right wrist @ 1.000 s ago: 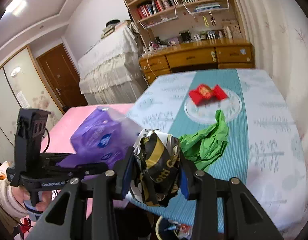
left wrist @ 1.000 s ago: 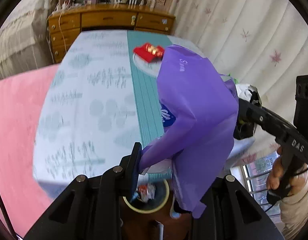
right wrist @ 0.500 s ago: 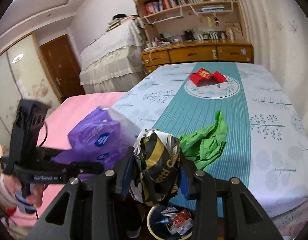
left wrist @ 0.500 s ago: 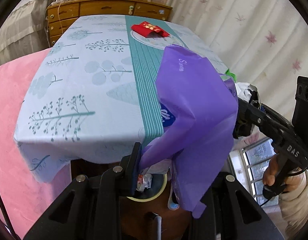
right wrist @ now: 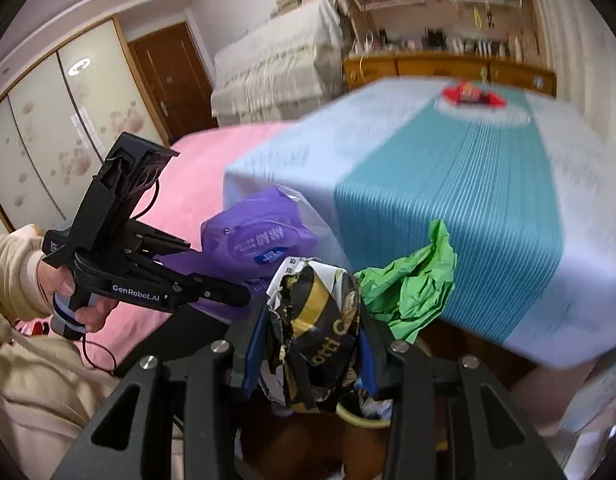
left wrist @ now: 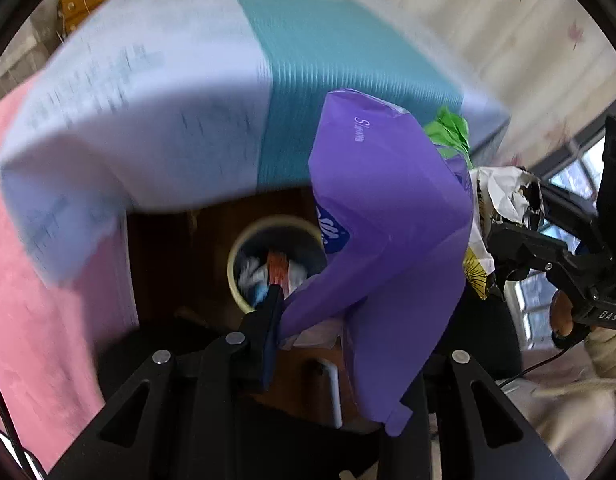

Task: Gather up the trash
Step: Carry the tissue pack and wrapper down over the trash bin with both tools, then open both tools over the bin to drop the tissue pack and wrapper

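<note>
My left gripper (left wrist: 339, 320) is shut on a purple plastic wrapper (left wrist: 387, 232) and holds it above a round cream-rimmed bin (left wrist: 276, 260) on the floor under the table edge. The bin holds several bits of trash. My right gripper (right wrist: 311, 352) is shut on a crumpled black, gold and white wrapper (right wrist: 315, 320); it also shows in the left wrist view (left wrist: 503, 200), beside the purple wrapper (right wrist: 260, 236). The bin rim (right wrist: 363, 420) peeks out below the right gripper. A crumpled green paper (right wrist: 411, 284) hangs at the table's near edge.
The table (right wrist: 467, 184) has a pale blue cloth with a teal stripe. A red packet (right wrist: 471, 94) lies on a plate at its far end. A pink bed (right wrist: 196, 176) is to the left. A wooden dresser (right wrist: 447, 66) stands behind.
Both grippers have dropped below the table edge and tilted down with their wrappers. The bin is now in full view of the left wrist camera.
</note>
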Motion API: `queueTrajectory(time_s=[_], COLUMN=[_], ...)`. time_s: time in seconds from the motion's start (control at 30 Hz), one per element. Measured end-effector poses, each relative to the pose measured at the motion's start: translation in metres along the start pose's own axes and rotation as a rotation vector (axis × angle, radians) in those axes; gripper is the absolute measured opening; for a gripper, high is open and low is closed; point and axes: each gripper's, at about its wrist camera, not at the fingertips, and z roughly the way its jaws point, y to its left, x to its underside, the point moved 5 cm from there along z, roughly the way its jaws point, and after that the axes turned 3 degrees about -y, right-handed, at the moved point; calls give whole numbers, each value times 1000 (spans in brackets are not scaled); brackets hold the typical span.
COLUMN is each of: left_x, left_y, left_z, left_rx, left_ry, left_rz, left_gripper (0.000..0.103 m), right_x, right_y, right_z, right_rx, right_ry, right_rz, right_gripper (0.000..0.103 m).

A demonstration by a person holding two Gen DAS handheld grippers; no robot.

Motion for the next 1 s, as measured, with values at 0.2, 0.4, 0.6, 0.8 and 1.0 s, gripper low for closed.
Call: queueTrajectory(time_s=[0.2,0.4,0.6,0.8,1.0], left_x=[29,29,20,19,14], left_y=[8,22,26,41,43], left_z=[63,127,192,231,259], left_rx=[-38,-102,-98,-117,-122], left_ry=[166,257,323,322,295], left_rz=[-20,1,-8,-54,-92], left_gripper=[26,26,29,30,37], right_x=[51,87,108,141,155], right_y=[-12,-37,-83,-128,-145], right_z=[49,106,160,194,217], right_rx=[-26,-5,14,52,63], right_ry=[141,261,320,342,372], right_rz=[49,51,220,466,554], right_gripper=[39,39,39,40,42])
